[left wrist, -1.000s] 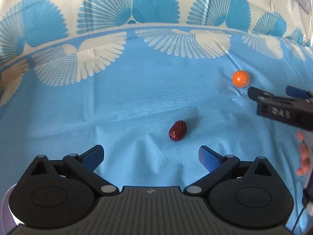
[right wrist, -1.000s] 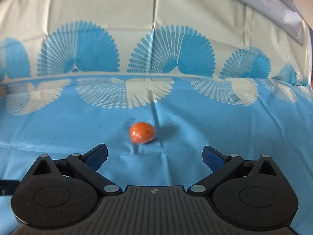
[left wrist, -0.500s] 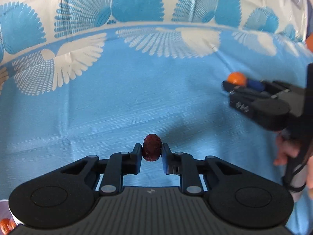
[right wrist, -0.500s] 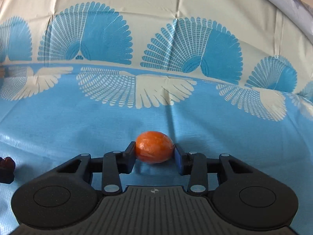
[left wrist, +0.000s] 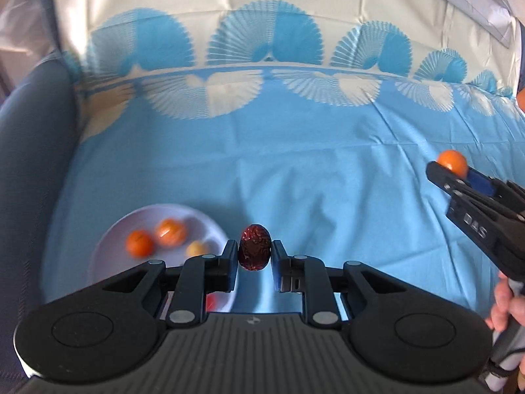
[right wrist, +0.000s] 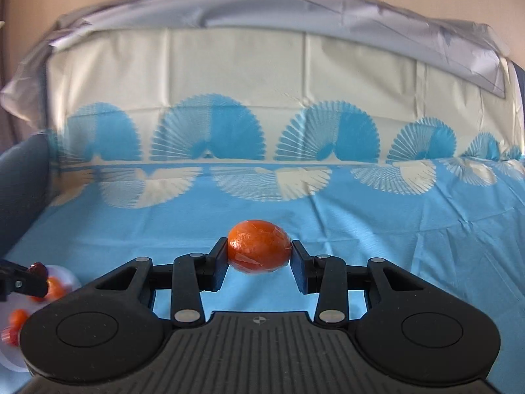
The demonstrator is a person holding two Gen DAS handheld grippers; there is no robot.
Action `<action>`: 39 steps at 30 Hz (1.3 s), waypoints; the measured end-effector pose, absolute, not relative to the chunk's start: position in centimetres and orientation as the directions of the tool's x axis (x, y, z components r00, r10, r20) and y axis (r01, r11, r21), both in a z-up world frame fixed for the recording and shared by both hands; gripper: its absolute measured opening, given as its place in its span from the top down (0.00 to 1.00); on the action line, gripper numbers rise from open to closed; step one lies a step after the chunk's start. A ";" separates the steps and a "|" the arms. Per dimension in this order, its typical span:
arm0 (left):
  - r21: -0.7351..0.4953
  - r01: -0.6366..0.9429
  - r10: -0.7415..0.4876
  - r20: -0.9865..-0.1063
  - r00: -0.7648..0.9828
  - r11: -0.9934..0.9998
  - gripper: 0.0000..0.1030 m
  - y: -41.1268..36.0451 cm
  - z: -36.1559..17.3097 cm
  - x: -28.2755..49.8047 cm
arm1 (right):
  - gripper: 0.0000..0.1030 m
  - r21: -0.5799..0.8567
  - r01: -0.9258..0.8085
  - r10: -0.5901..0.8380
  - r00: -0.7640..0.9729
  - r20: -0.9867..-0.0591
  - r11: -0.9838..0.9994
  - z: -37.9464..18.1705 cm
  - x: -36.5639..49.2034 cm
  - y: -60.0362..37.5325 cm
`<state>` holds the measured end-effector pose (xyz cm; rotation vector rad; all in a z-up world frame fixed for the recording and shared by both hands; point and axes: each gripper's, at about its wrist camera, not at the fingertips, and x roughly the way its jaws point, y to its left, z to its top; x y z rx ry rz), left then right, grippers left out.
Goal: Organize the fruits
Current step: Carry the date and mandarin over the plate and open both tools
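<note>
My left gripper (left wrist: 254, 253) is shut on a dark red wrinkled date (left wrist: 254, 248) and holds it above the blue cloth, just right of a white plate (left wrist: 108, 243). The plate holds two small oranges (left wrist: 140, 243) and a pale yellow fruit (left wrist: 195, 248). My right gripper (right wrist: 260, 252) is shut on a wrapped orange fruit (right wrist: 259, 246) and holds it in the air. The right gripper also shows at the right of the left wrist view (left wrist: 449, 167), with the orange fruit (left wrist: 453, 161) at its tip. The left gripper with the date (right wrist: 36, 268) shows at the left edge of the right wrist view.
A blue and cream patterned cloth (left wrist: 295, 164) covers the surface and rises up a back wall. A grey padded edge (left wrist: 26, 151) runs along the left. A person's hand (left wrist: 508, 305) holds the right gripper. The plate (right wrist: 10, 358) shows low left in the right wrist view.
Both grippers have lifted their fruit off the cloth. The left gripper has moved left, bringing the plate into view. The right gripper has risen with the orange fruit.
</note>
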<state>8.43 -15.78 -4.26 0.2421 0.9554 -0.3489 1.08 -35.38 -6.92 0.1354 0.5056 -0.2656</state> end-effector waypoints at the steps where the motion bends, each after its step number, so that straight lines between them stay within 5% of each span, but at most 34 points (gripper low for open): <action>1: 0.054 0.384 -0.176 -0.824 0.539 0.922 0.78 -14.4 -3.4 7.2 | 0.60 0.070 0.264 -0.197 0.850 -0.489 0.962 -6.0 -0.3 -34.0; 17: 0.048 0.238 -0.121 -0.754 0.645 0.970 0.78 1.3 3.9 -8.7 | 0.60 0.080 -0.086 0.115 0.854 -0.508 0.993 0.9 -15.8 -15.0; 39: 0.011 0.244 -0.159 -0.732 0.662 0.970 0.78 3.1 3.6 -11.3 | 0.60 -0.023 -0.128 0.099 0.859 -0.503 0.992 1.9 -18.1 -11.6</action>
